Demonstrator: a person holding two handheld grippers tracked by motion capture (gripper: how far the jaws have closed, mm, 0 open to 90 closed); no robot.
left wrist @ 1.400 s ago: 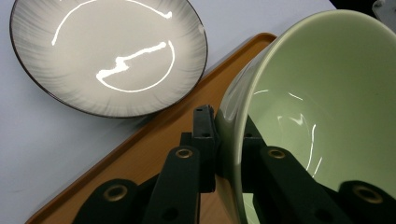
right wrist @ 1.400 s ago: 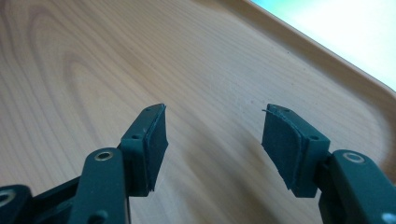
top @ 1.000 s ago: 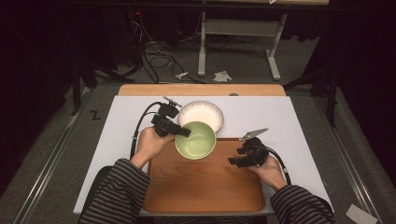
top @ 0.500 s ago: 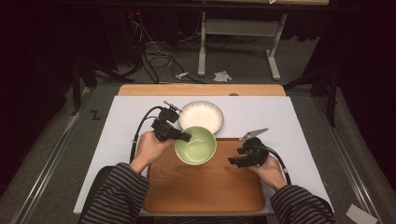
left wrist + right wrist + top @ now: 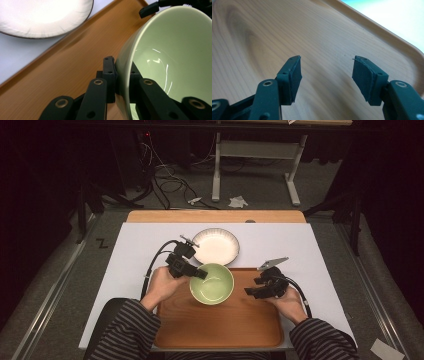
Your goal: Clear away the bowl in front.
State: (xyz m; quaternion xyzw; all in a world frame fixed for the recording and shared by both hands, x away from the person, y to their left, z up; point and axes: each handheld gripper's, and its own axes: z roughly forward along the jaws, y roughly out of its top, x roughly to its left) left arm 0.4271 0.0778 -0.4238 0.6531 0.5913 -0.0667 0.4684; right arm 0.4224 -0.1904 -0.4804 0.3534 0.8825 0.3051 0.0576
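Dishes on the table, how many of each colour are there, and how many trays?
Green bowl: 1, its rim pinched by the left gripper
White plate: 1, on the white table cover beyond the tray
Wooden tray: 1, with the right gripper held open over it
Total: 3 things
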